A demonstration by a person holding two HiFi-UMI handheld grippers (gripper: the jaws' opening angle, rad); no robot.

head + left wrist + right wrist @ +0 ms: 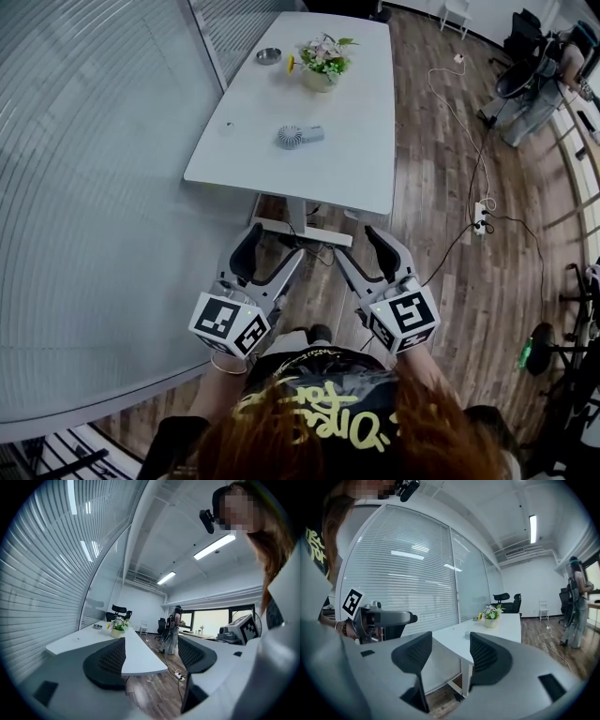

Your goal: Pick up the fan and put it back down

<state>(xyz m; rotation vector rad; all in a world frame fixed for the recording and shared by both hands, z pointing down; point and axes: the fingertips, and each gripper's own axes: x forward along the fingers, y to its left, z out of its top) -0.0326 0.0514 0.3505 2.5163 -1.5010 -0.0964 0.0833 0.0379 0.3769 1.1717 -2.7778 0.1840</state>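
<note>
Approach step, it seems — left gripper (274, 246) and right gripper (353, 242), jaws apart and empty, hover short of the bench (366, 141) near edge; reaching the mid-bench fan (300, 137) comes next.

1. The room is bright and evenly lit; ceiling strip lights (214, 547) glow overhead.
2. The white desk (356, 141) carries only faint, soft shadows.
3. Wide-angle bending curves the blinds (403, 573); both gripper views' corners go black.

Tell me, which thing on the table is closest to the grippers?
The small grey fan, lying in the middle. The flower pot and the little metal dish sit beyond it, at the far end.
</note>
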